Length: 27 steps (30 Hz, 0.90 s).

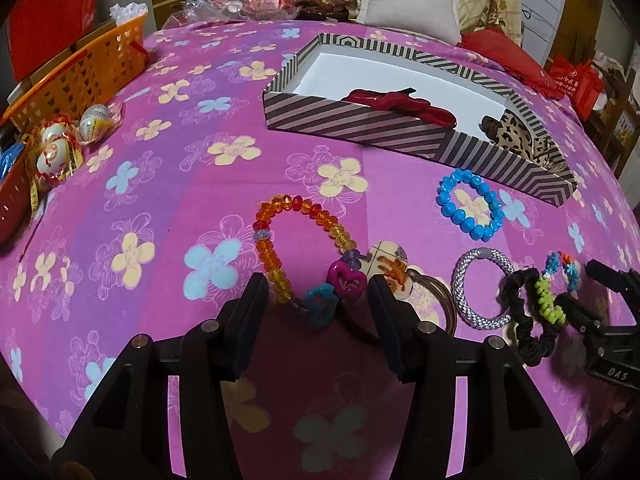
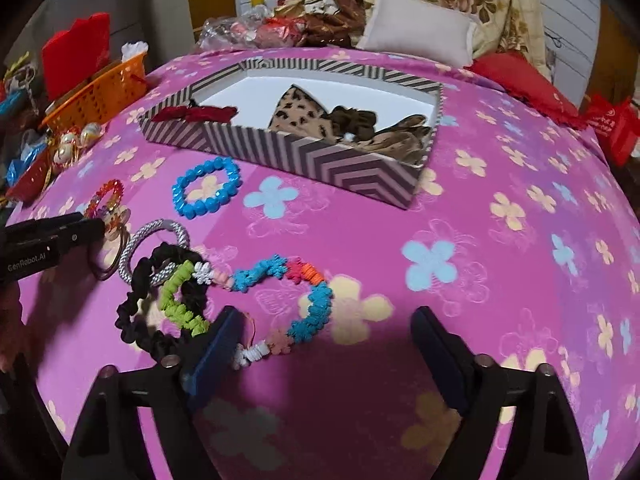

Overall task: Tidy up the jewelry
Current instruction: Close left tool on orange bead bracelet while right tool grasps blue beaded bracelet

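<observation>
My left gripper (image 1: pixel 318 308) stands open low over the pink flowered bedspread. The heart charms (image 1: pixel 346 278) of an orange bead bracelet (image 1: pixel 298 202) lie between its fingers, and the pads are not pressing on them. My right gripper (image 2: pixel 330 332) is open too. A multicoloured hair tie (image 2: pixel 316 304) lies between its fingers, with the white end against the left finger (image 2: pixel 224 336). Beside it are a black scrunchie (image 2: pixel 136 320), a silver braided tie (image 2: pixel 140 236) and a blue bead bracelet (image 2: pixel 200 208). The striped box (image 2: pixel 320 160) behind holds a red bow clip (image 1: pixel 400 104) and a leopard scrunchie (image 1: pixel 516 136).
An orange basket (image 1: pixel 88 76) and foil-wrapped eggs (image 1: pixel 56 148) sit at the bed's left edge. A grey pillow (image 1: pixel 412 4), folded quilts and plastic bags crowd the far side. Brown hair ties with a round charm (image 1: pixel 390 264) lie just right of my left gripper.
</observation>
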Tool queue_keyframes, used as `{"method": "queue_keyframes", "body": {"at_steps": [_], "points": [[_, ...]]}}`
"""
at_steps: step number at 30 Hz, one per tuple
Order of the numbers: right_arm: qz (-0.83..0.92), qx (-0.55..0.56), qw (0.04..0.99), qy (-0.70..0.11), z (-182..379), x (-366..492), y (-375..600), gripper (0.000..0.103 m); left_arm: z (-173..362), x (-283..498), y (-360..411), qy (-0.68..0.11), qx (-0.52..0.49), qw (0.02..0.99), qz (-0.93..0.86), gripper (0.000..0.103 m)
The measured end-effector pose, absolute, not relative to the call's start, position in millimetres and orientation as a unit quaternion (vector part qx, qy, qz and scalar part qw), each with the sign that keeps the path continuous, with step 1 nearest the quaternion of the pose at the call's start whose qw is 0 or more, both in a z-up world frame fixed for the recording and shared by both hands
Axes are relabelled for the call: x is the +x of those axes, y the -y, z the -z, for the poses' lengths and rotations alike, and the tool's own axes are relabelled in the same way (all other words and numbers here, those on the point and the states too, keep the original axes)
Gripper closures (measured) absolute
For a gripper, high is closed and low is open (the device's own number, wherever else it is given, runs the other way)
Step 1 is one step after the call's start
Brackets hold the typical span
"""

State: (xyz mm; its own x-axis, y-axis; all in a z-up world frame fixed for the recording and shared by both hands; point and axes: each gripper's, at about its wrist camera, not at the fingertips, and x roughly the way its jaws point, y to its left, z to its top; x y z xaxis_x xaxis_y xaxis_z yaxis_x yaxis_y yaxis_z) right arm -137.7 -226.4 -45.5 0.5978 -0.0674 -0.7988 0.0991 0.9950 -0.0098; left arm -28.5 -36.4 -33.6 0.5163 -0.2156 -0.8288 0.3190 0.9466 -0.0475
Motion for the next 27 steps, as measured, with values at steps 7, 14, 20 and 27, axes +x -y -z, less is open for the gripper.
{"method": "queue_keyframes", "body": {"at_steps": [7,14,20,27], "points": [[0.032,0.009,0.902,-0.429,41,-140,223,0.091,32,-28,30,-0.470,0.047,0.868,0.156,0.092],[0.009,0.046,0.919,-0.391,15,-150,224,0.091,12,-28,3,-0.478,-0.023,0.862,0.170,0.093],[-0.003,0.052,0.932,-0.358,-20,-160,220,0.091,-21,-42,-7,-0.453,-0.027,0.875,0.171,0.093],[-0.005,0.040,0.941,-0.336,-47,-165,215,0.091,-47,-53,-12,-0.434,-0.026,0.883,0.176,0.096]]}}
